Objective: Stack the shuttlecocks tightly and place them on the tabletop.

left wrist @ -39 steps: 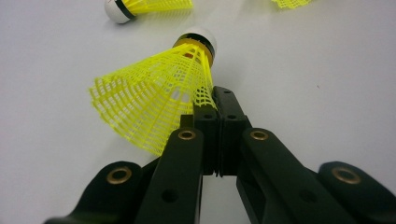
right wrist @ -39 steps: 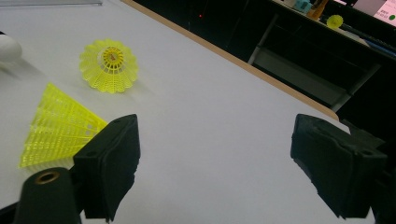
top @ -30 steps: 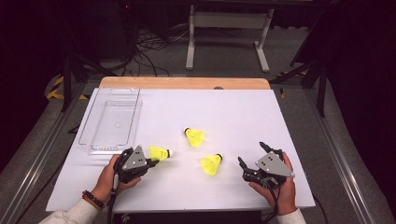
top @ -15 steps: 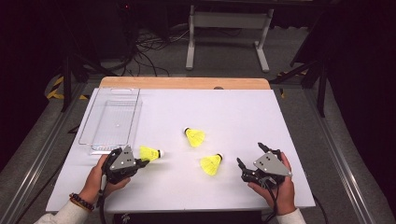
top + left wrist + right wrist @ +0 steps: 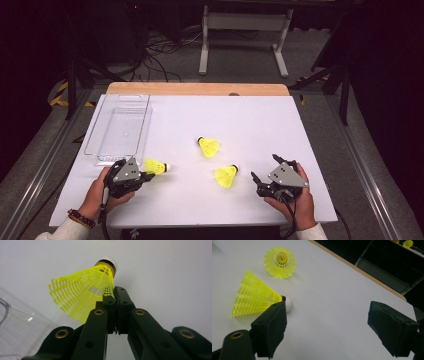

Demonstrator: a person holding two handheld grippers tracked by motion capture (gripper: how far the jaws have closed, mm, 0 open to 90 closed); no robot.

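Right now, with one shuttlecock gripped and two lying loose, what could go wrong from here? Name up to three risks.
1. The left gripper pinches the held shuttlecock by the thin edge of its mesh skirt, so it might slip or deform.
2. The clear tray sits close by; the shuttlecock could clip its rim.
3. The open right gripper lies beside the nearest loose shuttlecock and could nudge it, making it roll.

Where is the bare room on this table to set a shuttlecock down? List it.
Free: the wide white stretch between the clear tray and the table's right edge, up to the wooden strip. Crowded: the near middle, where two loose shuttlecocks lie between the left tongs, pinching a third, and the right tongs.
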